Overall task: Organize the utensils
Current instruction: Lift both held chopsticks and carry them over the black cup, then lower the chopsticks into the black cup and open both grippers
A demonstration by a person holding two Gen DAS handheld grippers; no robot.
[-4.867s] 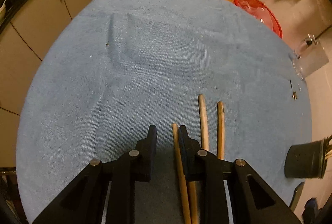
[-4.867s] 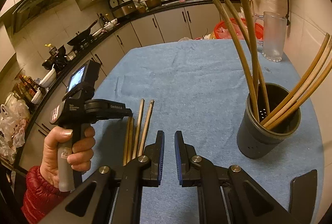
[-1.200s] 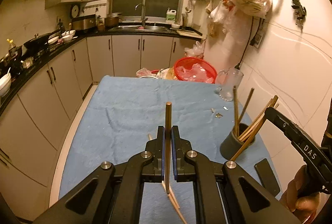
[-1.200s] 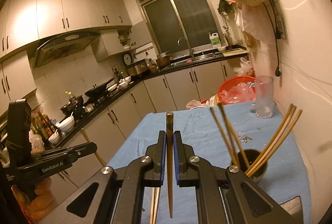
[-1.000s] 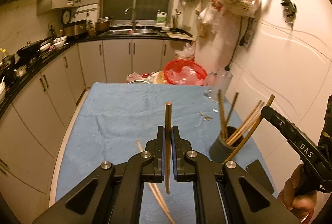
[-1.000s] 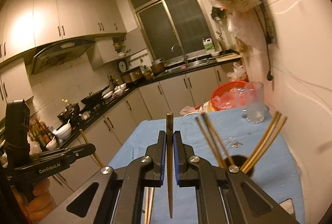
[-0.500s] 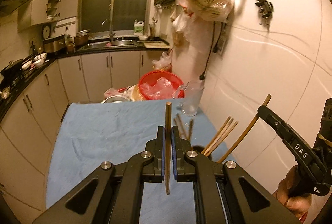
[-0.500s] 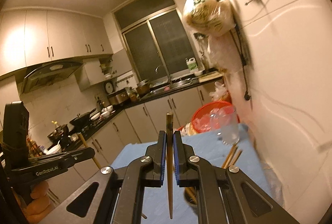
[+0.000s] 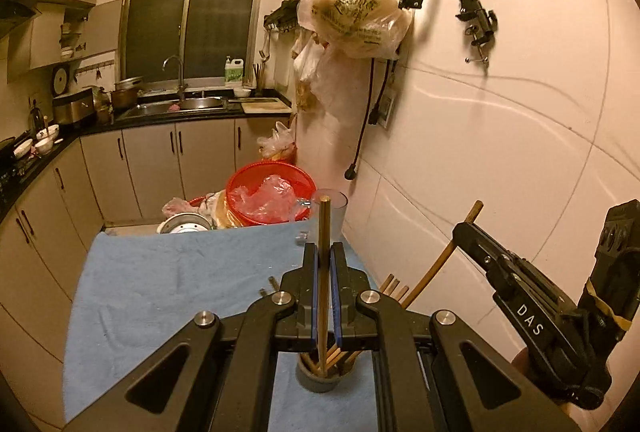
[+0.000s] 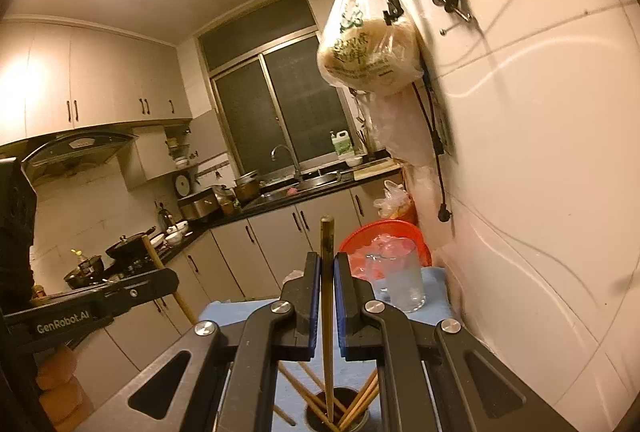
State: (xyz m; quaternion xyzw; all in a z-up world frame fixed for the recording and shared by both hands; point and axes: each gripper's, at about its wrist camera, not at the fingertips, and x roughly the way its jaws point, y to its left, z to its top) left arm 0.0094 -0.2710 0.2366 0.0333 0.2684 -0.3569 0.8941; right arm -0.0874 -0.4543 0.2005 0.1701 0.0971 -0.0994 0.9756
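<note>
We see matt black plastic on the left gripper (image 9: 324,264), with blue pads lining the fingers (image 9: 313,296) and bright metal screws at the joints. The chopstick (image 9: 323,252) looks like smooth brown wood. The holder (image 9: 318,382) is dull dark grey. A blue cloth (image 9: 160,292) with a rough towel weave covers the table. The wall tiles (image 9: 500,132) shine glossy; the glass (image 10: 400,280) is clear, the basket (image 9: 240,184) red plastic.

A chopstick (image 9: 323,272) is clamped upright by the left gripper (image 9: 324,296); its lower end is seen inside the grey holder (image 9: 322,381) on the blue-clothed counter (image 9: 160,296); another chopstick (image 9: 440,260) is held by the right gripper (image 9: 464,230).
</note>
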